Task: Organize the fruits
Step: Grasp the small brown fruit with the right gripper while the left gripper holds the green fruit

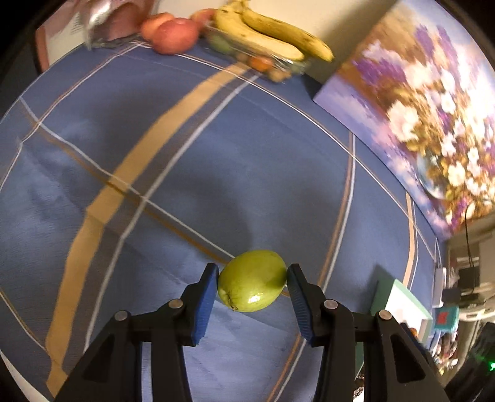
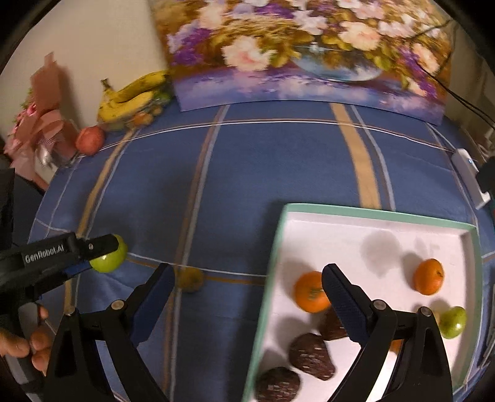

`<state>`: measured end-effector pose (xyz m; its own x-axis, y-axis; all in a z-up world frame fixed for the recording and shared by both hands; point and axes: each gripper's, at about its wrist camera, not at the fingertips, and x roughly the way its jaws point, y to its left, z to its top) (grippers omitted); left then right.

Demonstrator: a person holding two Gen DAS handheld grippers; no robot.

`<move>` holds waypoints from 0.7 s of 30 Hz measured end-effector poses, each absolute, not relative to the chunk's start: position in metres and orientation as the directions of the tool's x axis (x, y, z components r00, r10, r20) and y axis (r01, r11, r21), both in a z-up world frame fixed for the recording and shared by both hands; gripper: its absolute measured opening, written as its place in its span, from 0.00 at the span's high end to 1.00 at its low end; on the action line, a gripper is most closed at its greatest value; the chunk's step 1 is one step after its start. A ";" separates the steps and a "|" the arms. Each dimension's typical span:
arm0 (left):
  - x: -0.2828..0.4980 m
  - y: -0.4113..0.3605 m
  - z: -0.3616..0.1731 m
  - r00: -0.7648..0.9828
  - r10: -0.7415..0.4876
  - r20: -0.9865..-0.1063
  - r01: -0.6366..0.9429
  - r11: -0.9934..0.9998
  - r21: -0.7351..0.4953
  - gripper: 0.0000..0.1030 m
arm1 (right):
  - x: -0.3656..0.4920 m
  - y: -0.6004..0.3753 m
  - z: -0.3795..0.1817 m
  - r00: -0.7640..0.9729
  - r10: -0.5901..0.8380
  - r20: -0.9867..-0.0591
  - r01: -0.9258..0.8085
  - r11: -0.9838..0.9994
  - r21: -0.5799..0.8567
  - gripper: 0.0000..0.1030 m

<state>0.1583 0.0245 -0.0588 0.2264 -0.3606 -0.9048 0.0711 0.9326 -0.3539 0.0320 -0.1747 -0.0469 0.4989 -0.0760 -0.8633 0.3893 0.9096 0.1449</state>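
Two grippers work over a table covered with a blue striped cloth (image 2: 263,160). The left gripper (image 1: 252,286) has its blue pads clenched on a small green fruit (image 1: 252,280), one pad pressing each side, and the fruit hangs clear above the cloth; in the right wrist view the same gripper and fruit show near the table's left edge, with a person's fingers (image 2: 38,341) wrapped around its handle below. The right gripper (image 2: 247,297) has its fingers released and spread wide with nothing between them, one finger over the cloth and the other over a shallow white tray with a green rim (image 2: 371,211) that sits toward the table's right front corner. Inside the tray lie two oranges (image 2: 311,292), a second green fruit (image 2: 453,321) against its right wall, and three dark brown textured pieces (image 2: 311,355) toward its near left side. A dull yellowish fruit (image 2: 191,280) rests on the cloth just left of the tray, well short of touching it. Along the far edge, a bunch of bananas (image 1: 266,29) lies on a pile of smaller fruit, red apples (image 1: 173,34) beside it, and a flower painting (image 2: 309,49) leans against the wall.
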 end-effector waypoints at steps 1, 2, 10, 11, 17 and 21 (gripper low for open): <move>0.159 0.028 -0.059 0.228 -0.363 -0.903 0.062 0.931 -0.359 0.53 | 0.036 -0.170 -0.049 0.500 -0.058 -0.864 0.373 0.915 0.155 0.21; 0.160 0.035 -0.060 0.228 -0.367 -0.902 0.054 0.930 -0.365 0.53 | 0.038 -0.166 -0.051 0.498 -0.048 -0.866 0.362 0.919 0.158 0.32; 0.162 0.039 -0.062 0.217 -0.381 -0.899 0.032 0.923 -0.383 0.53 | 0.060 -0.135 -0.076 0.455 -0.011 -0.891 0.285 0.949 0.134 0.57; 0.162 0.038 -0.063 0.216 -0.382 -0.899 0.033 0.923 -0.384 0.53 | 0.061 -0.133 -0.078 0.452 -0.009 -0.892 0.282 0.950 0.134 0.61; 0.163 0.038 -0.063 0.214 -0.389 -0.896 0.033 0.920 -0.391 0.53 | 0.067 -0.126 -0.092 0.421 -0.020 -0.907 0.280 0.954 0.110 0.73; 0.164 0.038 -0.062 0.214 -0.388 -0.896 0.033 0.920 -0.390 0.53 | 0.066 -0.128 -0.092 0.430 -0.012 -0.903 0.285 0.951 0.123 0.74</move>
